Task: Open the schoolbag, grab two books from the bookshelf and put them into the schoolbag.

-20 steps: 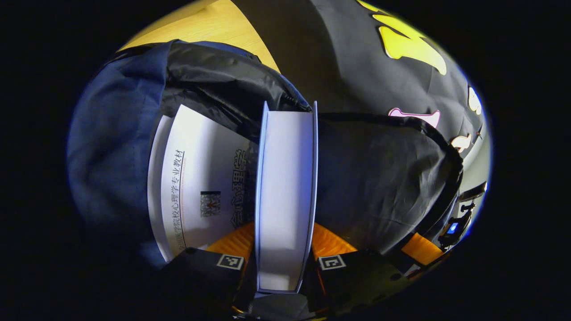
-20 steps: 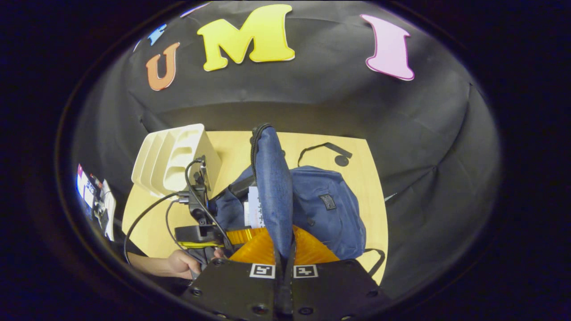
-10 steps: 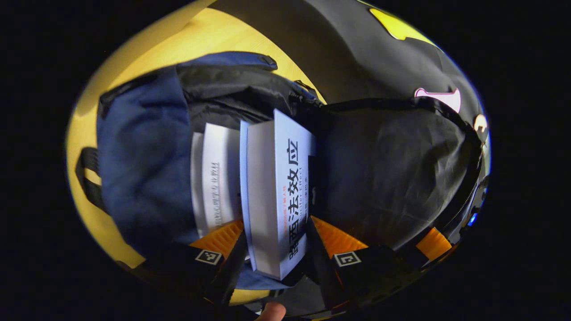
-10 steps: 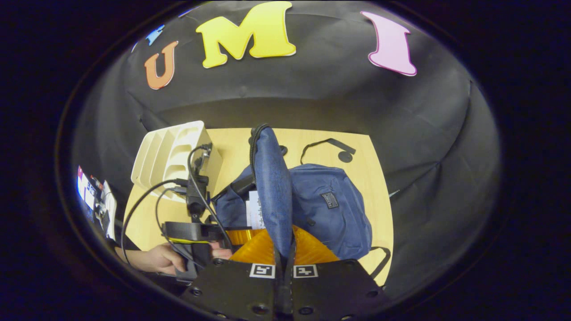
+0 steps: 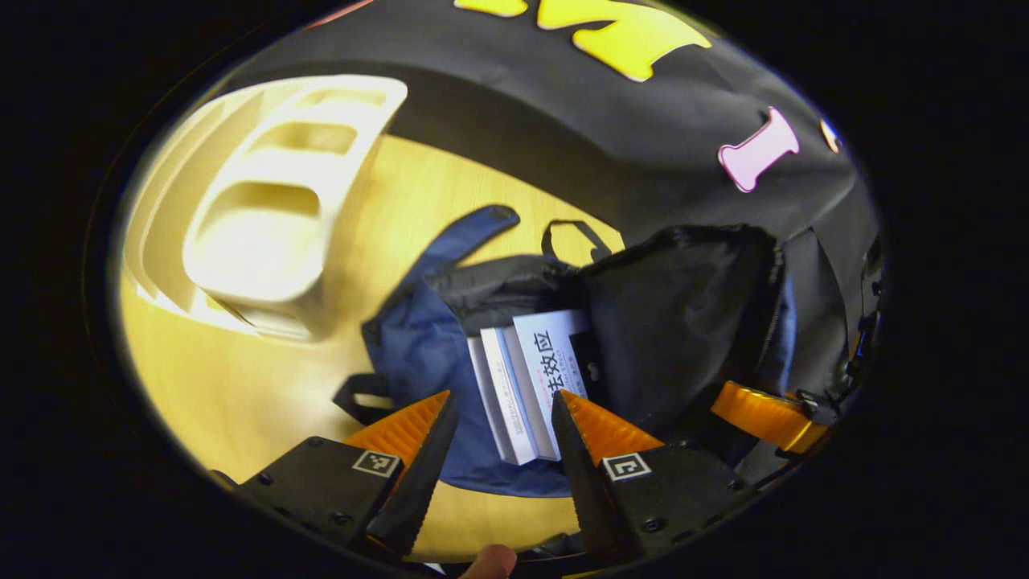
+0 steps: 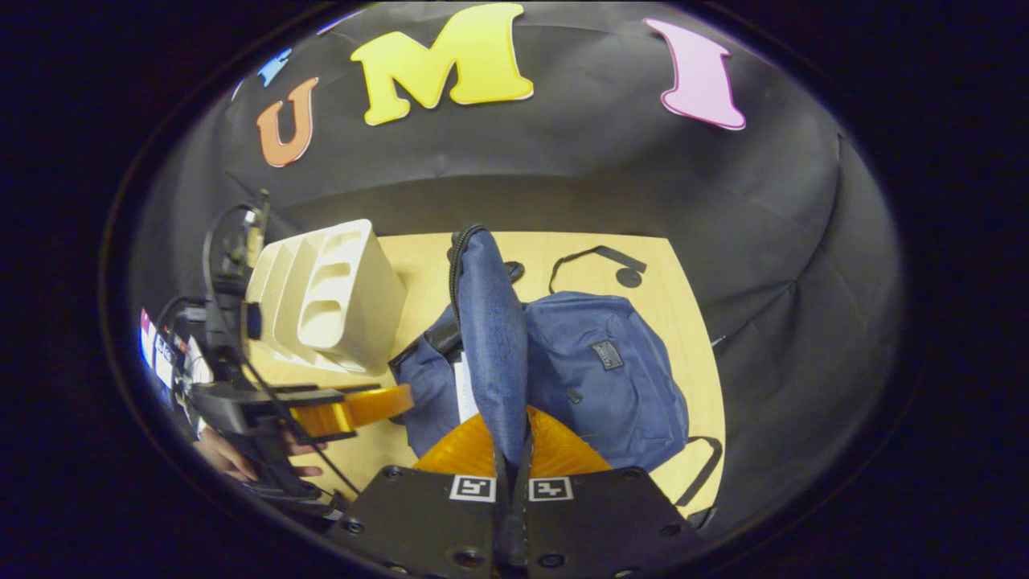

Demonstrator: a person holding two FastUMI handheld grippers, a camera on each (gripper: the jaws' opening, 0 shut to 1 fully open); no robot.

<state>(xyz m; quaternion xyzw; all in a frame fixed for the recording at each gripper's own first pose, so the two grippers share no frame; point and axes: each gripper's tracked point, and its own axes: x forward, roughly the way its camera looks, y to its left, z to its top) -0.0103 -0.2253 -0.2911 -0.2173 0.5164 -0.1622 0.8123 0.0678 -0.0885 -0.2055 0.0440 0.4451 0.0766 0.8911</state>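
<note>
left gripper view | left gripper (image 5: 498,410) wide, empty | 2 white books (image 5: 530,378) inside blue schoolbag (image 5: 418,354) | right gripper (image 6: 513,438) pinches flap (image 6: 490,338)

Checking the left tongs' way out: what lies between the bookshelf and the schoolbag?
Bare tabletop separates bookshelf from schoolbag in the right gripper view.

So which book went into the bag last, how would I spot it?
Start at the blue schoolbag lying on the wooden table beside the cream bookshelf. Two white books stand in its open mouth; it is the book nearer the raised flap, the one with large black characters on its cover.
</note>
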